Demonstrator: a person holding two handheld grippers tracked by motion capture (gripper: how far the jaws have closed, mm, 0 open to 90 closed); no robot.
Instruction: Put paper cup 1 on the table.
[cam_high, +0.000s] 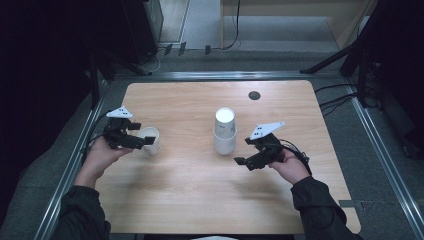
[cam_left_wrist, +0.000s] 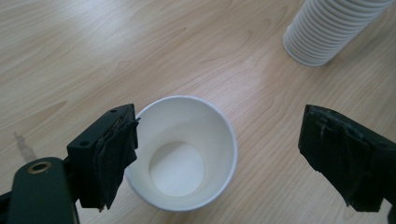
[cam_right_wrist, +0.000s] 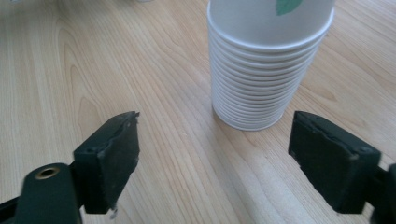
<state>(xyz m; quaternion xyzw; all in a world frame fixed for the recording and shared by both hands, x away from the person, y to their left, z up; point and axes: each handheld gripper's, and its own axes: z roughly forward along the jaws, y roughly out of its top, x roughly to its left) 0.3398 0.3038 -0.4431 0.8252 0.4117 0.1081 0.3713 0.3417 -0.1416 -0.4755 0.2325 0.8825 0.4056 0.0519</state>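
Left hand-held gripper (cam_left_wrist: 219, 163) wide, straddling upright single cup (cam_left_wrist: 184, 154) near counter's left edge; right hand-held gripper (cam_right_wrist: 219, 158) wide, cup stack (cam_right_wrist: 266, 65) just ahead.

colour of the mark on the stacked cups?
Green, on the stack of cups; right gripper view shows it best.

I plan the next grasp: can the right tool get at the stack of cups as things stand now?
Probably yes. The right tool is open, and the stack of cups stands ahead between its jaws, with bare table in between.
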